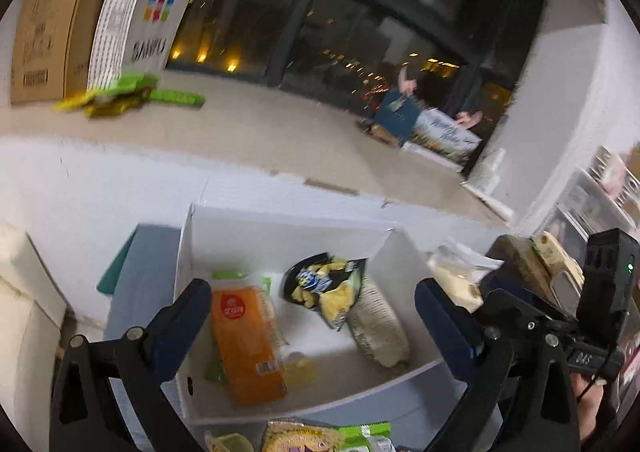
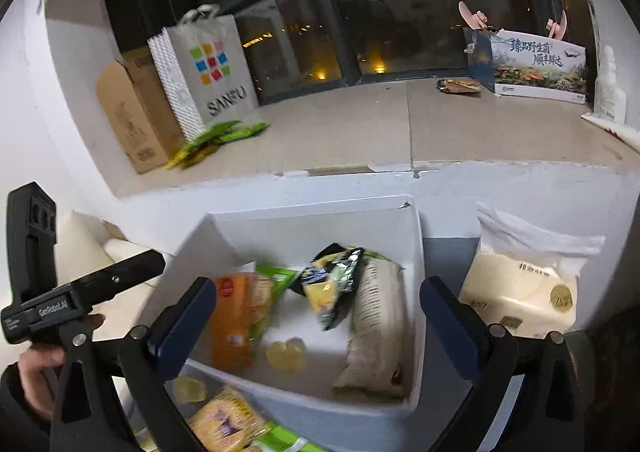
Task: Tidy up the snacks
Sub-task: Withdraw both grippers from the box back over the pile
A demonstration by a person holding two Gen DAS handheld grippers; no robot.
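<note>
Inside the white box [image 2: 416, 236], toward its left wall, we see the orange packet [image 1: 246, 344]; the chip bag [image 1: 326, 288] leans mid-box and the pale ribbed pack [image 2: 376, 328] lies along the right wall. Our left gripper [image 1: 312, 312] and right gripper [image 2: 318, 310] both hang spread wide above it, grasping nothing. These bags look light, crinkly and crushable, so we would pinch a sealed edge. More snacks [image 2: 224, 418] wait by the near edge. The box's middle is clear, its walls crowd sideways moves.
</note>
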